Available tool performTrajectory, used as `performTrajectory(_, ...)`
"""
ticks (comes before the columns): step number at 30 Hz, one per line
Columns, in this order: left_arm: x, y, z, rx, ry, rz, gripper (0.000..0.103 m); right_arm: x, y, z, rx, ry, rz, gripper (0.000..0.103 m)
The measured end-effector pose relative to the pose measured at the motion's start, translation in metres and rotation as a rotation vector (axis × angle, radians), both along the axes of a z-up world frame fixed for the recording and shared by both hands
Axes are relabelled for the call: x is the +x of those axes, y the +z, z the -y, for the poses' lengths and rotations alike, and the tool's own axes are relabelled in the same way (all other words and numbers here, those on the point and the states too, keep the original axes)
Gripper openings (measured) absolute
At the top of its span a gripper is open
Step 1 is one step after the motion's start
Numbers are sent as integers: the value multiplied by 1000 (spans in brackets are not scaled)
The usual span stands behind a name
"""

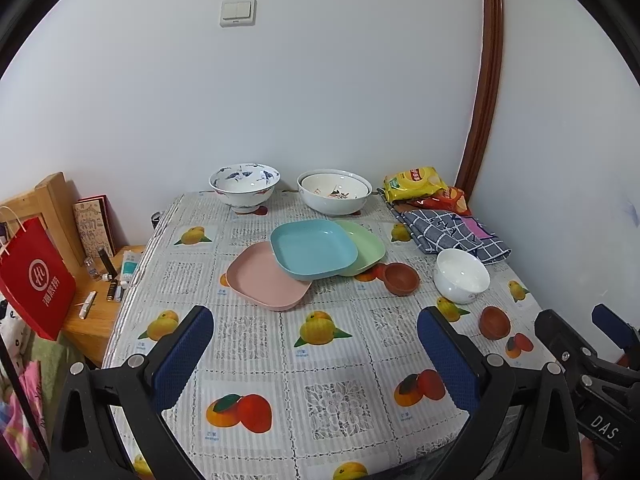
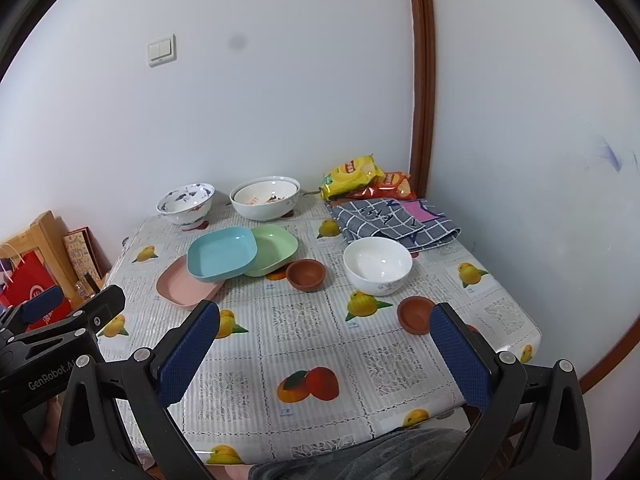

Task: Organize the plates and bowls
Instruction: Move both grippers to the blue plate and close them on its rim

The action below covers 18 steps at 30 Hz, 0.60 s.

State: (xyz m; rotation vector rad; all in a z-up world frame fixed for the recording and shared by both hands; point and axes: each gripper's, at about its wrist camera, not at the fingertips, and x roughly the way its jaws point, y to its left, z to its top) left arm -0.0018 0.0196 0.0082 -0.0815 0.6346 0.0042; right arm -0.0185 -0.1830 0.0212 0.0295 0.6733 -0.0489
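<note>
left tongs (image 1: 316, 338) gape empty; right tongs (image 2: 326, 330) likewise, seemingly level.

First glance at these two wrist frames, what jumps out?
Mid-table, three pastel square plates overlap: the blue plate rests on the pink plate and the green plate. Behind them by the wall stand a blue-patterned bowl and a large white bowl with another nested inside it. Both grippers, left and right, hang open over the near edge, holding nothing.
</note>
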Motion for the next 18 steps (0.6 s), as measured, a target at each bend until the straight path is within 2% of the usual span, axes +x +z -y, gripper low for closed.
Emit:
performTrajectory(7, 23, -5, -4, 4, 6, -16, 102, 28, -18, -5, -24, 11, -68, 103)
performTrajectory(13, 58, -21, -12, 6, 24, -66, 102, 61, -40, -7, -64, -19, -132, 103)
performTrajectory(18, 90, -36, -24, -2, 48, -112, 102, 92, -54, -10, -77, 24, -151, 103)
